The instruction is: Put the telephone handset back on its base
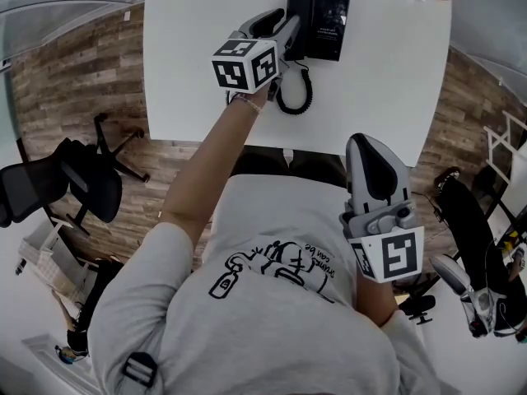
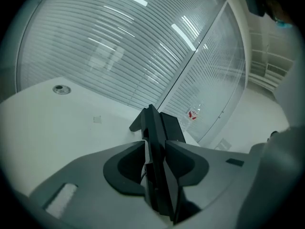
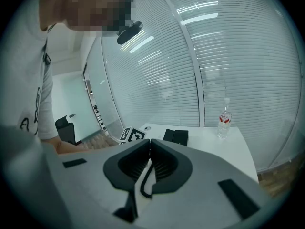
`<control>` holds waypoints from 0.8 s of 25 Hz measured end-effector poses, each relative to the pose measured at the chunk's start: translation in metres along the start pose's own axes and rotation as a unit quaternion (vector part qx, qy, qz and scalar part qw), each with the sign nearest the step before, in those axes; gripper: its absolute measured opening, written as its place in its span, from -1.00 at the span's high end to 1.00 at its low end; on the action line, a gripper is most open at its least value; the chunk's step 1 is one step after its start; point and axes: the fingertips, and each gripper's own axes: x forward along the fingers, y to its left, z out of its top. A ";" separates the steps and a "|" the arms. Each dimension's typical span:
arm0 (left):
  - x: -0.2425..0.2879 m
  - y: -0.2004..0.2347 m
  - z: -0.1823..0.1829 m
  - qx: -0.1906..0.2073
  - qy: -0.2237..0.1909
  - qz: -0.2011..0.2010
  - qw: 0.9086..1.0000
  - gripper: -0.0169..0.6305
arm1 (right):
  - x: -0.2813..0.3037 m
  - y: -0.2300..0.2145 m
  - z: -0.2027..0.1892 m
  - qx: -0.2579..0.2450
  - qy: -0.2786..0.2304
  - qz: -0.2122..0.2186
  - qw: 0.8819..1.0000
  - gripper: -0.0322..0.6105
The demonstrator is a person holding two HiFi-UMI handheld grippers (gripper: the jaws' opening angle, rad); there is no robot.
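On floor left of desk (image 1: 189,81): office chair (image 1: 78,183), well apart. Left tongs (image 1: 286,30) spread wide, straddling black handset (image 2: 152,128) at left side of telephone base (image 1: 325,19); pads not pressing. Handset seating hidden by tongs. Coiled cord (image 1: 295,90) beside base. Water bottle (image 3: 224,120) at far corner. Right tongs (image 3: 149,141) closed, empty, off desk.

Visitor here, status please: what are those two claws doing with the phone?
Left gripper open, handset between its jaws at the base. Right gripper shut, empty, by the torso. Water bottle well aside.
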 end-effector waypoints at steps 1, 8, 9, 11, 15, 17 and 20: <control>-0.001 0.000 0.001 0.017 -0.003 0.011 1.000 0.54 | 0.000 0.000 0.000 0.000 0.000 0.000 1.000 0.88; -0.005 -0.009 0.006 0.150 -0.028 0.059 0.987 0.65 | -0.001 0.001 -0.001 0.001 -0.002 -0.002 1.000 0.88; -0.004 -0.010 0.005 0.161 -0.029 0.061 0.985 0.67 | 0.000 0.001 -0.001 0.001 -0.001 -0.002 1.000 0.88; -0.003 -0.010 0.005 0.169 -0.030 0.063 0.983 0.68 | 0.000 0.001 -0.001 0.001 -0.001 -0.002 1.000 0.88; -0.003 -0.010 0.007 0.160 -0.040 0.060 0.984 0.68 | -0.001 0.002 0.000 0.002 -0.003 -0.002 1.000 0.88; -0.002 -0.010 0.009 0.160 -0.047 0.055 0.984 0.70 | -0.001 0.003 0.000 0.003 -0.003 -0.001 1.000 0.88; 0.000 -0.009 0.011 0.162 -0.054 0.049 0.984 0.70 | 0.000 0.002 -0.001 0.002 -0.002 -0.001 1.000 0.88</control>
